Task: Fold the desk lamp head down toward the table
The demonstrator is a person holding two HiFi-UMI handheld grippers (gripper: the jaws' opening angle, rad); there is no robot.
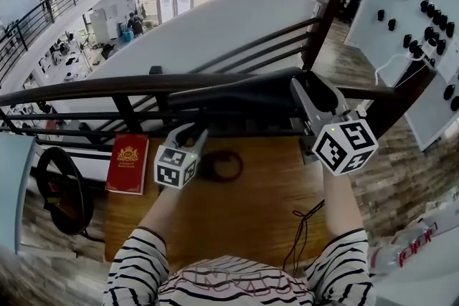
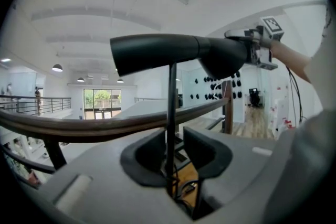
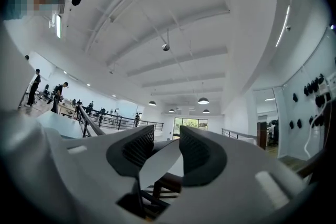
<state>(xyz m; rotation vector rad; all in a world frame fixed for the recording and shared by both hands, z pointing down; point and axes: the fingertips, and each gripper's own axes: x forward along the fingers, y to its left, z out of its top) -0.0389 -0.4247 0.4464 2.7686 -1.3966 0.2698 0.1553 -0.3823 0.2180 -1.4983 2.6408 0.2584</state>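
The left gripper (image 2: pixel 176 150) has its fingers apart, with the lamp's thin stem (image 2: pixel 171 105) standing upright between them. The stem sits close against the finger on that view's left and clear of the other one. Above these fingers the lamp head (image 2: pixel 157 52) lies level. The right gripper (image 3: pixel 167 147) has its fingers closed on the thick end of the head, whose pale underside fills the gap between the pads. Below the left fingers, the lamp's round base (image 1: pixel 222 165) rests on the wooden table (image 1: pixel 244 222). A red book (image 1: pixel 128 163) lies well off to their left.
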